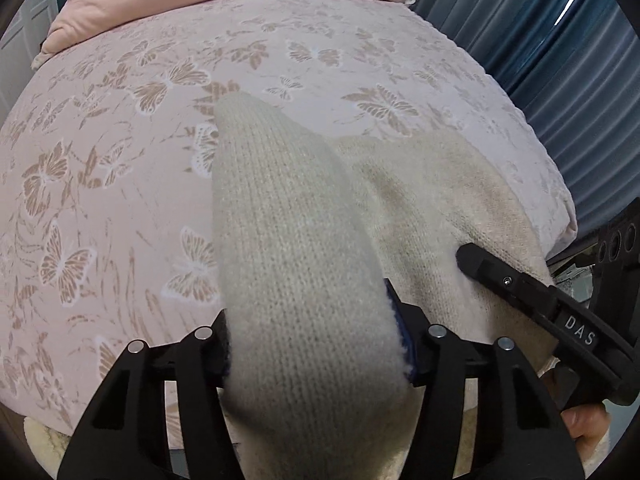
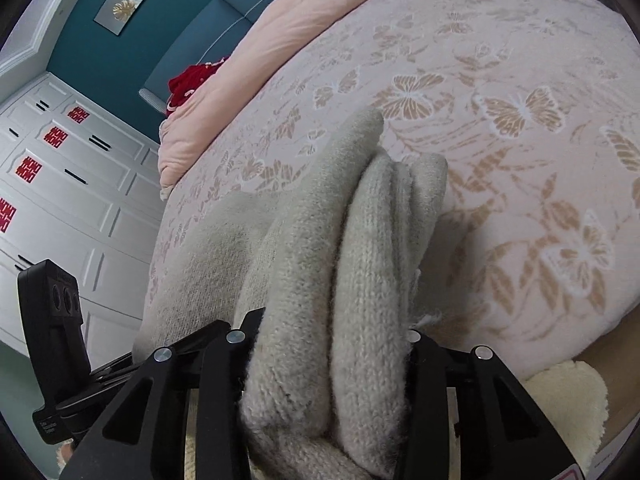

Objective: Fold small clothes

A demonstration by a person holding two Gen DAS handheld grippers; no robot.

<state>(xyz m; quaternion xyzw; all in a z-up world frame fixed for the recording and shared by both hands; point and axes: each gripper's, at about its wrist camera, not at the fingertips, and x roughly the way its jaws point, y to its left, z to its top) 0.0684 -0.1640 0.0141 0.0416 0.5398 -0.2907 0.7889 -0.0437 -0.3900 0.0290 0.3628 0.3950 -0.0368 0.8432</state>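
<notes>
The cream knitted wool sweater (image 1: 304, 264) fills the lower middle of both wrist views, partly draped on the pink butterfly-patterned bed cover (image 1: 120, 168). The left gripper (image 1: 316, 344) is clenched on a thick bunch of it, and the right gripper (image 2: 332, 344) likewise grasps a gathered fold. Soft, floppy and fairly light, it looks prone to sagging; hems and shoulder edges seem the best holds.
</notes>
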